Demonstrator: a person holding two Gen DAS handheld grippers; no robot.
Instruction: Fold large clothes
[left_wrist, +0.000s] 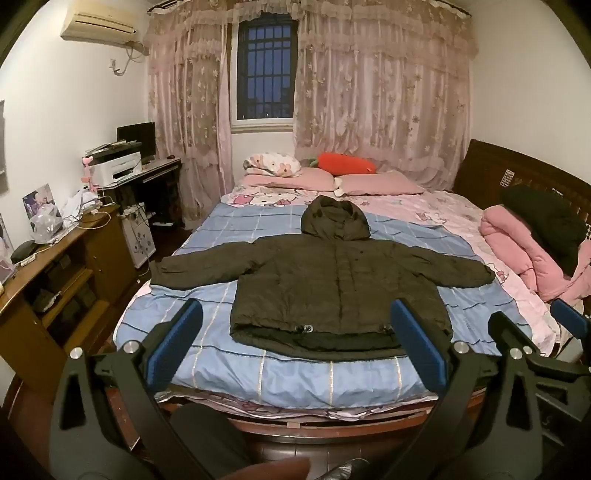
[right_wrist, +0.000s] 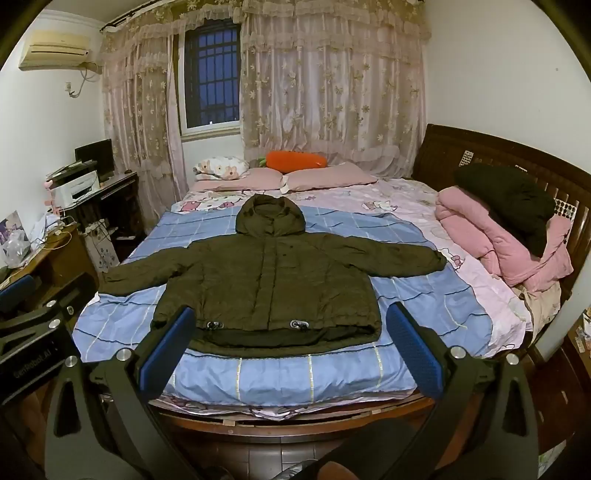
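A dark olive hooded padded jacket (left_wrist: 332, 273) (right_wrist: 266, 280) lies spread flat on the bed, front up, with both sleeves stretched out sideways and the hood toward the pillows. Its hem faces me near the foot of the bed. My left gripper (left_wrist: 295, 306) hangs open above the bed's near edge, short of the hem, with nothing between its blue pads (left_wrist: 177, 336). Beside it on the right, my right gripper (right_wrist: 291, 312) is also open and empty, equally short of the hem. Each gripper shows at the edge of the other's view: the right gripper (left_wrist: 535, 317) and the left gripper (right_wrist: 44, 295).
The jacket rests on a blue checked sheet (left_wrist: 295, 380) over a pink cartoon sheet. A folded pink quilt (left_wrist: 524, 254) with a black garment on it sits by the headboard at right. Pillows and an orange cushion (left_wrist: 345, 163) lie at the far end. A wooden cabinet (left_wrist: 74, 266) and a desk stand left.
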